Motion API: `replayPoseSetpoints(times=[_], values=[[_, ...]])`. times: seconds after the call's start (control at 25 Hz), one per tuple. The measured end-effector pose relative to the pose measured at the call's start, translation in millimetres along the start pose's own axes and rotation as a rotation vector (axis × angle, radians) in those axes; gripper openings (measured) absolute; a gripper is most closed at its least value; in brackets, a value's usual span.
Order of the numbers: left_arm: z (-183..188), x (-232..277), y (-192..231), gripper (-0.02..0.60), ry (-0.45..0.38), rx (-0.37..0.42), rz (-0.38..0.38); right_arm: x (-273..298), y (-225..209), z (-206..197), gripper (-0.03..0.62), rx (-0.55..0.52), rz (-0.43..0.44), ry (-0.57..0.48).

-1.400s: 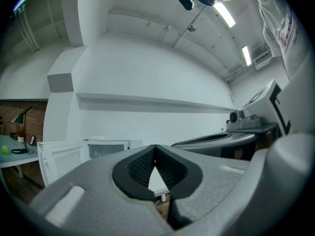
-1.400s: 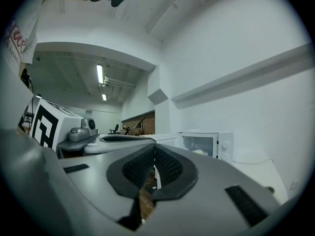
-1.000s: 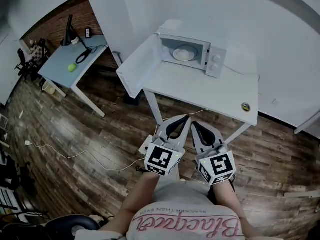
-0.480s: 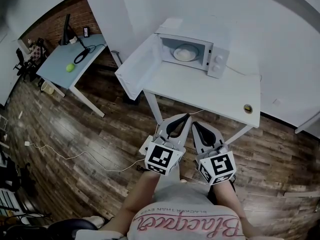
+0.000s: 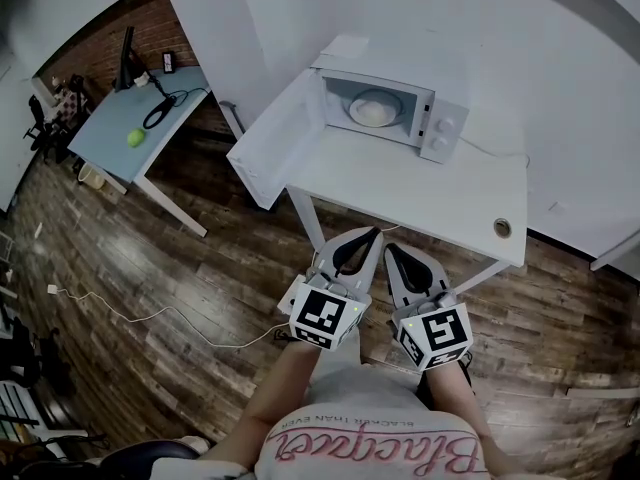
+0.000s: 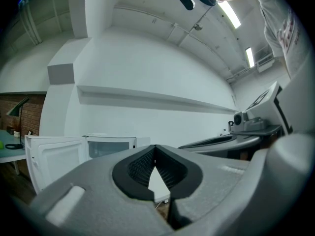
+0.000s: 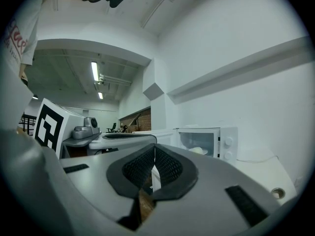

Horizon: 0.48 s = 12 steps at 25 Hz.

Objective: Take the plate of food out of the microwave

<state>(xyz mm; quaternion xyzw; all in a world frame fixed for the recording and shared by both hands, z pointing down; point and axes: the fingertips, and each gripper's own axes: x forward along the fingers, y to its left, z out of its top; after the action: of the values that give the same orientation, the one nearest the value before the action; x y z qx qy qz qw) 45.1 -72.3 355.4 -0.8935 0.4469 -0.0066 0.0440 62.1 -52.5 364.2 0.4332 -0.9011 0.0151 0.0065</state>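
Note:
A white microwave [image 5: 400,118] stands at the back of a white table [image 5: 420,193], its door [image 5: 280,138] swung wide open to the left. Inside it sits a pale plate of food [image 5: 374,109], also seen in the right gripper view [image 7: 199,151]. My left gripper [image 5: 372,234] and right gripper [image 5: 390,249] are side by side in front of my body, pointing level at the table's front edge and short of the microwave. Both are shut with nothing between the jaws. The left gripper view shows the microwave [image 6: 110,146] and its door [image 6: 54,159] beyond the closed tips [image 6: 155,149].
A small round object [image 5: 502,227] lies near the table's right front corner. To the left stands a blue-grey desk [image 5: 160,128] with a green ball [image 5: 134,138], a lamp and cables. A white cable trails over the wooden floor [image 5: 150,308]. A white wall rises behind the table.
Both grippers and my body have come a little closer to the table. The microwave sits slightly larger and further right in the head view. The jaws stay closed.

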Motion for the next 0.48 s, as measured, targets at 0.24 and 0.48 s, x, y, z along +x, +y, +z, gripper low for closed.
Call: replayPoseSetpoints(times=[0.24, 0.48], values=[[-6.0, 21.0, 18.5, 0.005, 0.006, -0.005, -0.005, 22.0, -16.8, -1.3, 0.012, 0.006, -0.013, 0.006], [-4.9, 44.6, 36.8, 0.005, -0.003, -0.007, -0.018, 47.9, -34.0, -1.0, 0.012, 0.008, -0.019, 0.009]])
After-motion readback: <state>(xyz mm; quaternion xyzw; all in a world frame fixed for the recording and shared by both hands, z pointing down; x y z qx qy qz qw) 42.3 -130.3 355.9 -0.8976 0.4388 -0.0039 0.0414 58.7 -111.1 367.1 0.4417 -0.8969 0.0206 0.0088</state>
